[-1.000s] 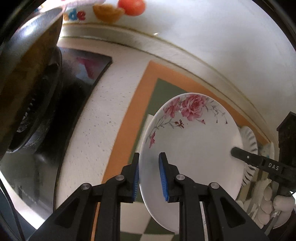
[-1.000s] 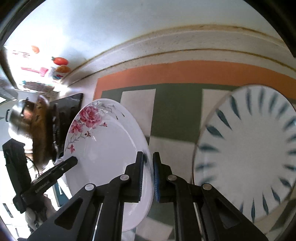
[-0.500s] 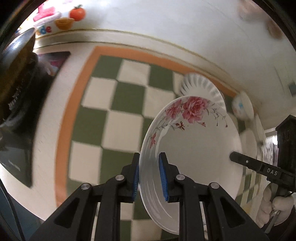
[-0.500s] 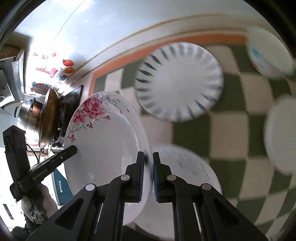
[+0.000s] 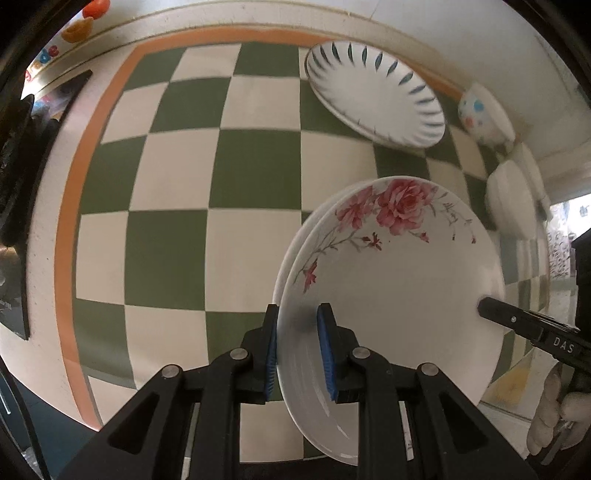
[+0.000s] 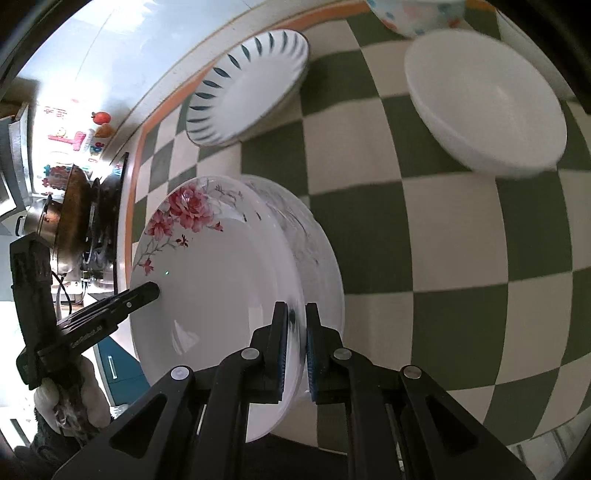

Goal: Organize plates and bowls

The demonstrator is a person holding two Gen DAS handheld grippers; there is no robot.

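Observation:
A white plate with pink roses (image 5: 399, 280) (image 6: 207, 288) is held between both grippers. My left gripper (image 5: 297, 314) is shut on its near left rim. On the opposite rim my right gripper (image 6: 296, 310) is shut, and one of its fingers (image 5: 491, 308) shows in the left wrist view. Directly below lies another white plate with a grey pattern (image 6: 314, 251) (image 5: 282, 269). Whether the two plates touch I cannot tell. A plate with blue leaf marks (image 5: 373, 99) (image 6: 251, 85) rests further back on the checked mat.
A plain white bowl (image 6: 487, 103) (image 5: 513, 199) and a dotted bowl (image 5: 480, 114) (image 6: 413, 14) stand at the right. A dark pan (image 6: 70, 206) sits on the stove at the left. The green and cream mat (image 5: 177, 184) has an orange border by the wall.
Both grippers carried the rose plate away from the stove and across the checked mat. It now hangs over the grey-patterned plate, with the blue-leaf plate behind it.

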